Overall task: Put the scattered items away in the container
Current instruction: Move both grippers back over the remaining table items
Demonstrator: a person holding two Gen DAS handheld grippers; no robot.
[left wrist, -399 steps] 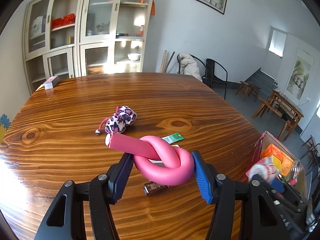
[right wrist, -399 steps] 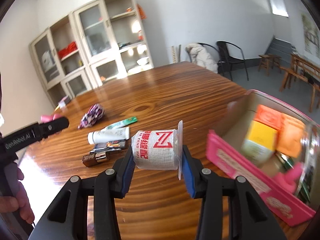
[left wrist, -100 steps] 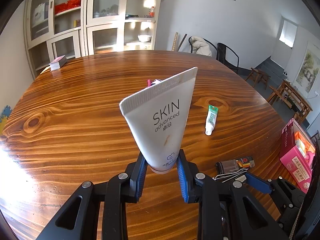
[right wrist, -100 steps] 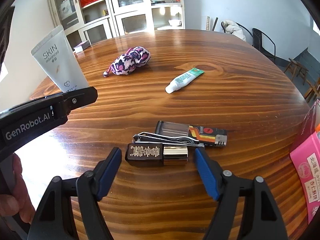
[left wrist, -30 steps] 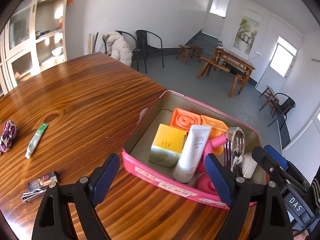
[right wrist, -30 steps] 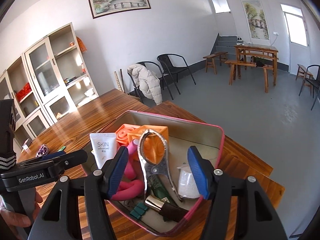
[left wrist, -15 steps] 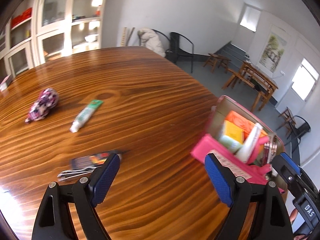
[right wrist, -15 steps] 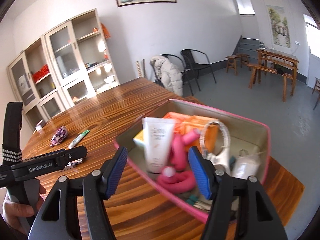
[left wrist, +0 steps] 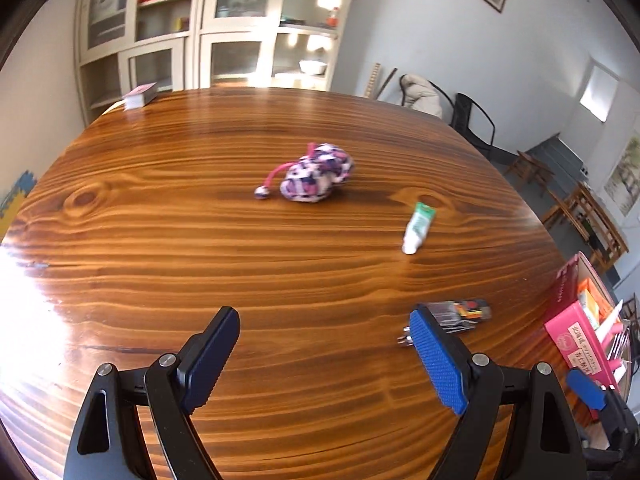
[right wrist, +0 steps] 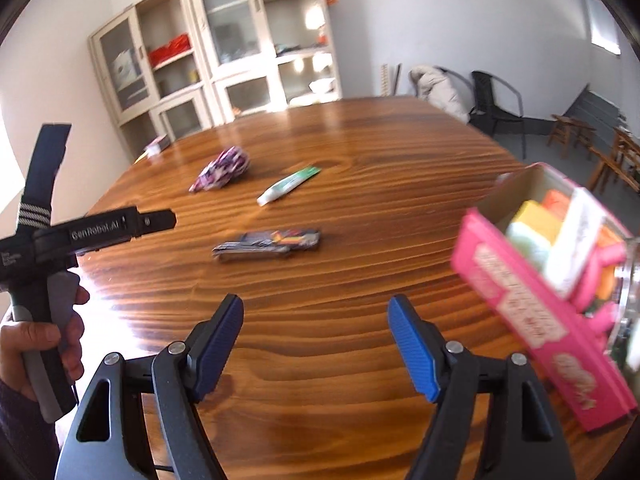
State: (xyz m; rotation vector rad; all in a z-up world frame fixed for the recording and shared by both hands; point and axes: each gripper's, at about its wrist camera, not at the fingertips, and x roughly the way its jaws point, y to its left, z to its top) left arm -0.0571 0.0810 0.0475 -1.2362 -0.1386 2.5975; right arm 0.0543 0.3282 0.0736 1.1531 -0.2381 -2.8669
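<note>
The pink container [right wrist: 532, 312] stands at the table's right edge, filled with a white tube, coloured blocks and pink items; it also shows in the left wrist view [left wrist: 576, 332]. On the wooden table lie a purple patterned pouch [left wrist: 316, 178] [right wrist: 222, 170], a small green-white tube [left wrist: 418, 226] [right wrist: 288, 185] and a dark flat pack with metal clippers [left wrist: 460, 312] [right wrist: 272, 245]. My left gripper [left wrist: 326, 358] is open and empty, with the pack by its right finger. My right gripper [right wrist: 316, 344] is open and empty, left of the container.
A small pink-topped box [left wrist: 139, 96] sits at the table's far edge. Glass-door cabinets [left wrist: 208, 28] stand behind the table. Chairs [right wrist: 496, 108] stand to the right. The left gripper's body and the hand holding it [right wrist: 48, 280] show at the left of the right wrist view.
Both grippers have swung left, away from the container and toward the loose items on the table. Both stay open and empty.
</note>
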